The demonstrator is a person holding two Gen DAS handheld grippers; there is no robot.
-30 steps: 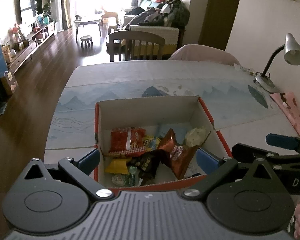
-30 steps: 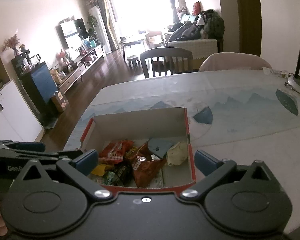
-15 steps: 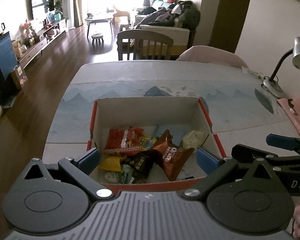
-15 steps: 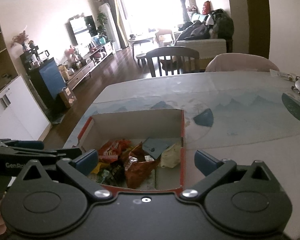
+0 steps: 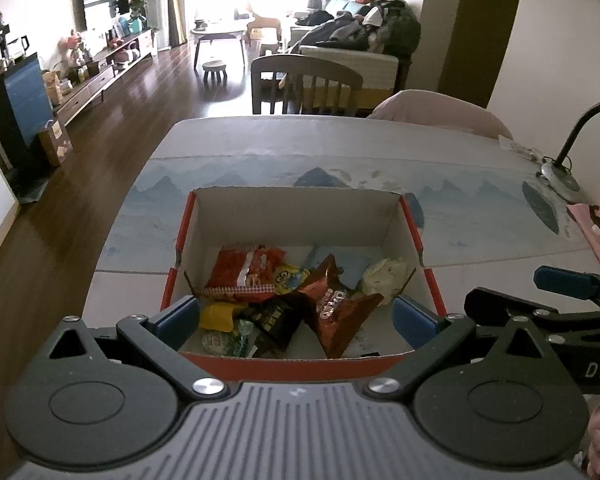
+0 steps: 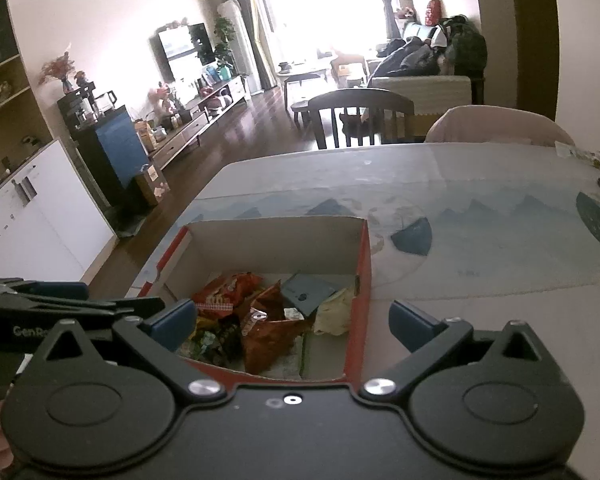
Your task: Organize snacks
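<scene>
A red-edged cardboard box [image 5: 296,216] stands on the table and holds several snack packets: a red chip bag [image 5: 244,270], a brown foil bag [image 5: 336,312], a black packet [image 5: 276,320], a yellow packet [image 5: 218,316] and a pale wrapped snack [image 5: 384,278]. The box also shows in the right wrist view [image 6: 276,240]. My left gripper [image 5: 296,316] is open and empty above the box's near edge. My right gripper [image 6: 292,320] is open and empty, over the box's near right corner. Each gripper shows at the edge of the other's view.
The table [image 5: 300,152] has a pale blue mountain-print cover. A desk lamp [image 5: 572,140] and a pink cloth [image 5: 596,232] are at the right edge. Two chairs [image 5: 304,84] stand at the far side. The floor drops off left of the table.
Both grippers have risen slightly and turned left, so the box sits further right in both views. The snacks have not moved. Both grippers stay open.
</scene>
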